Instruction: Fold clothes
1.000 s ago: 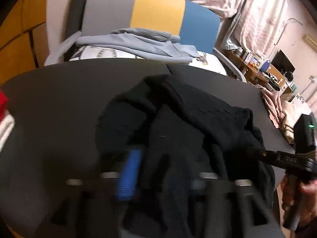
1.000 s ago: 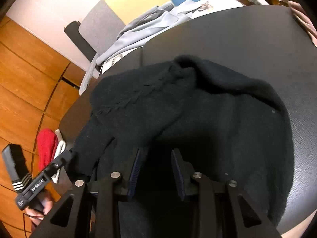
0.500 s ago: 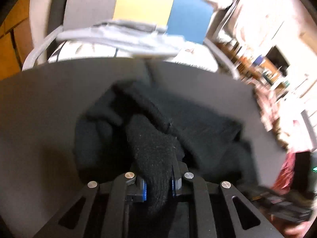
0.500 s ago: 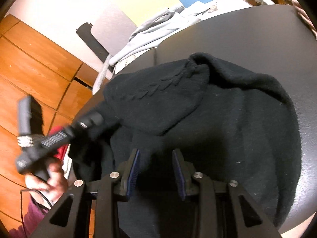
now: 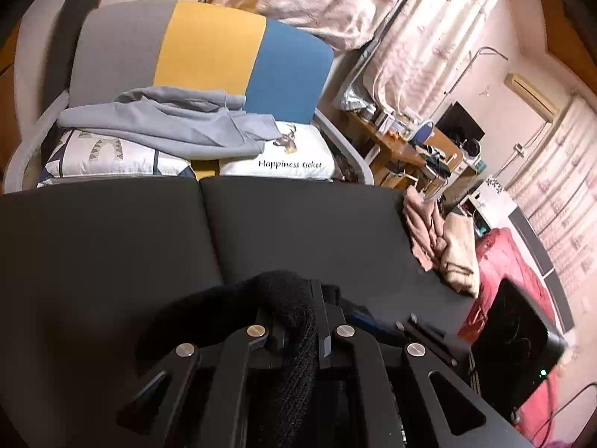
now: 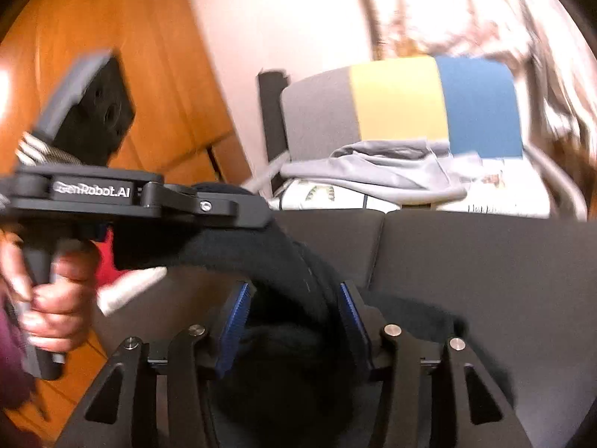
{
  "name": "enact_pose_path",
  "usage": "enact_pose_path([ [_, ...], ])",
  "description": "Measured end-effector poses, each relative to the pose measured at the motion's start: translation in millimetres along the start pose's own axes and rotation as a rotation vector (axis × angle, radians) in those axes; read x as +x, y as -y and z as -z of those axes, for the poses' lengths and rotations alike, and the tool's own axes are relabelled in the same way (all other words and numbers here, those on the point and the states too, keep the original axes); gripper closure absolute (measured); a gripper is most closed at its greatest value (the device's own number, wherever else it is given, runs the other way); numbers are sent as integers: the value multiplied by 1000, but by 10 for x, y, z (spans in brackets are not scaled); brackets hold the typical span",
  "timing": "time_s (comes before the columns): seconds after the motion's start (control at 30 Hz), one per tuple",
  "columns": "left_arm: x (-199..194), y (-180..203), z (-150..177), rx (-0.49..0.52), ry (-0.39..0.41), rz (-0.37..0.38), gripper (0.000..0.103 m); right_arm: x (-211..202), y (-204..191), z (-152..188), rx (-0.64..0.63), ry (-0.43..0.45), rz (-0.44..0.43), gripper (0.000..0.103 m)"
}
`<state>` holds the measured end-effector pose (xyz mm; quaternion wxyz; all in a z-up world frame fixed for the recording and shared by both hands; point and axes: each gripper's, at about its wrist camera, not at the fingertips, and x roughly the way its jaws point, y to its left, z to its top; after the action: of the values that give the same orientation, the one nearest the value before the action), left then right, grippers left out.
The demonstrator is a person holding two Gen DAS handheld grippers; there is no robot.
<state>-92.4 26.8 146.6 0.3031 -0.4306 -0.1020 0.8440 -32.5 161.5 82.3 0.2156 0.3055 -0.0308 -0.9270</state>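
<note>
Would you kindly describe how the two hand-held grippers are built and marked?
Both are matte black linkages with silver rivets. The right hand-held gripper has ribbed blue pads; the left hand-held gripper carries white "GenRobot.AI" lettering and a pistol grip. A purple sleeve shows.

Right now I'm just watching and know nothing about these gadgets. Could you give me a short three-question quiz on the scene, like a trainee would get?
1. True or false: the left gripper is clamped on the black knit garment.
2. What lies on the striped chair: A) grey clothing, B) a red towel, C) nothing?
3. Fill in: the right gripper's pads are ____ in colour.

Key: 1 true. 2 A, the grey clothing. 3 blue.
</note>
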Motion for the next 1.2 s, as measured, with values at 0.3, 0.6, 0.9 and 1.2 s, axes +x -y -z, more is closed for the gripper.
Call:
enact_pose_path([
  [0.3,-14,-53,238,-56,-11,28,92,299,197,-57,178,-23,-85,98],
  [0.6,-118,-640,895,-207,68,-224,26,-60,719,-426,297,107,-34,100],
  [0.9,516,-739,1540,-168,-163,-438,15,-850,1120,-1046,278,279,29,100],
  [1.2,612,-860,1617,-217,-164,-418,11,-1660,1728,-1267,302,396,243,100],
])
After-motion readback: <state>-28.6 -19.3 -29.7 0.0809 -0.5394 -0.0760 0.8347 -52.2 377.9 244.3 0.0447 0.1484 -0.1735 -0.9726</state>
